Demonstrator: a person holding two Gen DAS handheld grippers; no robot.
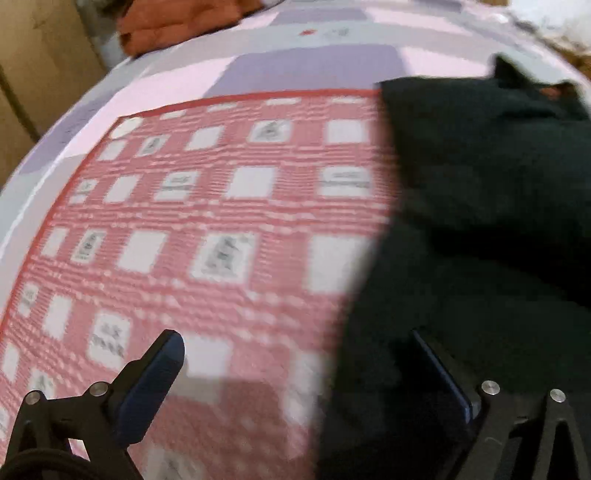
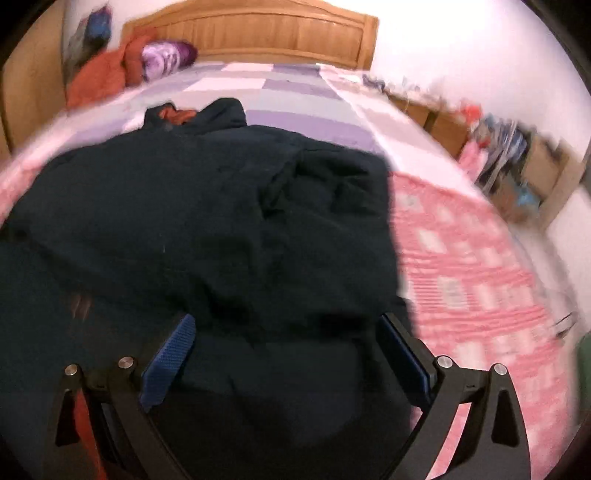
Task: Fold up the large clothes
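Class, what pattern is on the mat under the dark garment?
Red-and-white check mat with small printed squares, clearest in the left wrist view.

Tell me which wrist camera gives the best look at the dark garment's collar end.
The right wrist view: the dark garment fills the centre, its collar lying toward the headboard. The left wrist view catches only the garment's edge on the right side, with the collar blurred near the top.
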